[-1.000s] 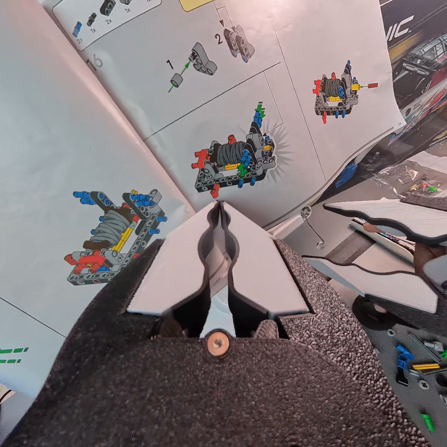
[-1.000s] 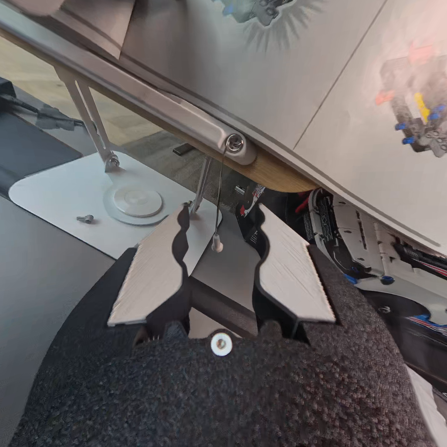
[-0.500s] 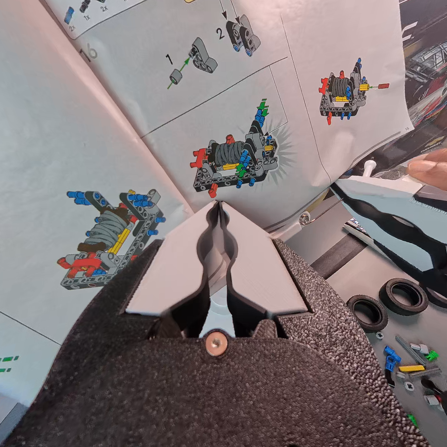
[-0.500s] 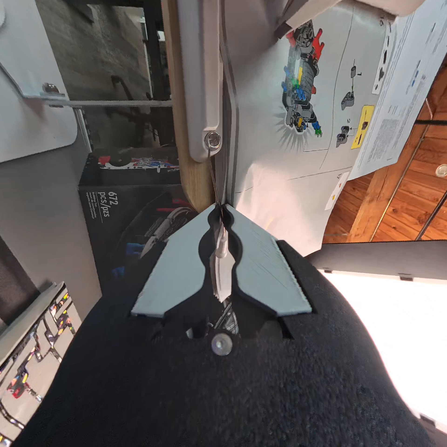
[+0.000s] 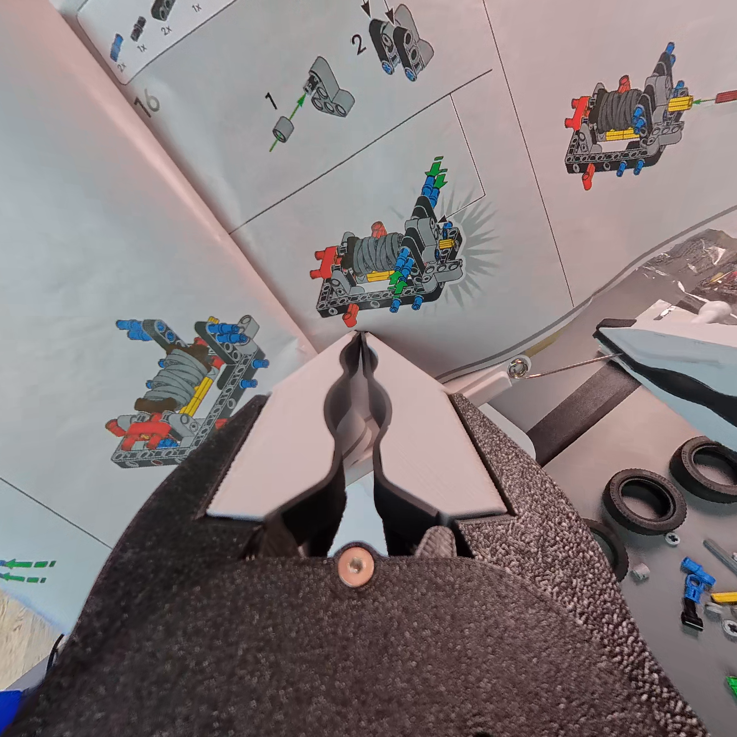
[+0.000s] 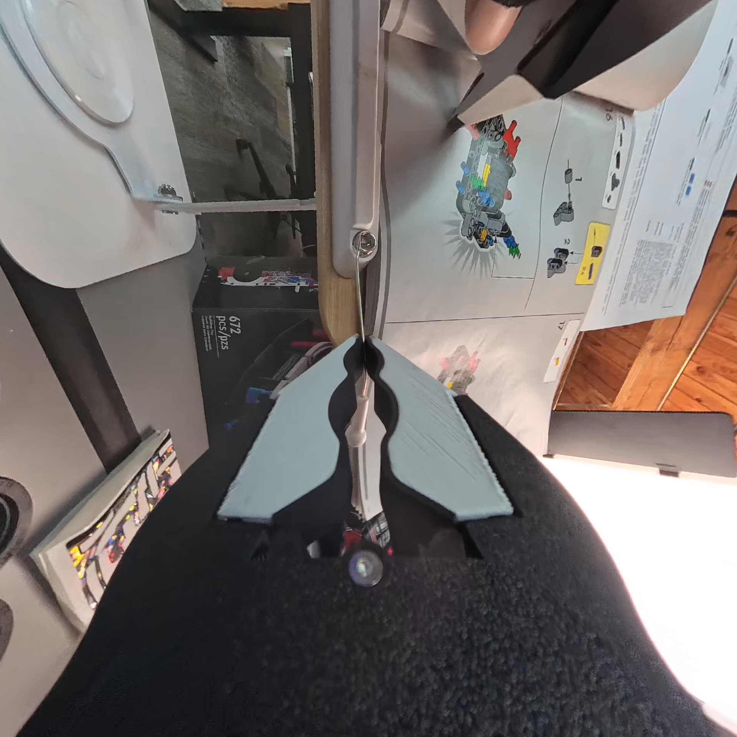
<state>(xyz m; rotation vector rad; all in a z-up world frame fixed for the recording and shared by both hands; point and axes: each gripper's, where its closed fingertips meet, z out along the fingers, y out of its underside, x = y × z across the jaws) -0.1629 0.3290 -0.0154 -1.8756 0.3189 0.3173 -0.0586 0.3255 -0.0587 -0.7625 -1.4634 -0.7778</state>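
An open instruction booklet (image 5: 239,179) leans on a book stand with a wooden board (image 6: 331,311) and a white ledge (image 5: 474,389). My left gripper (image 5: 360,337) is shut, and its tips rest against the lower part of the page near the fold. It also shows in the right wrist view (image 6: 518,79), lying on the page. My right gripper (image 6: 363,339) is shut on the stand's thin wire page holder (image 6: 361,299), whose white end cap (image 6: 356,430) sits between the fingers. In the left wrist view the wire (image 5: 566,365) runs sideways from its pivot (image 5: 517,367) to the right gripper (image 5: 658,359).
Black tyres (image 5: 642,500) and small loose building pieces (image 5: 694,586) lie on the grey table to the right. A clear plastic bag (image 5: 698,263) lies behind them. A black set box (image 6: 255,339), a sticker sheet (image 6: 119,518) and the stand's white base (image 6: 79,139) are behind the board. There is about 12 cm between the tips of the two grippers.
My right gripper was open by the hanging wire; it has shut on the wire and swung it out away from the page. My left gripper has stayed shut on the booklet.
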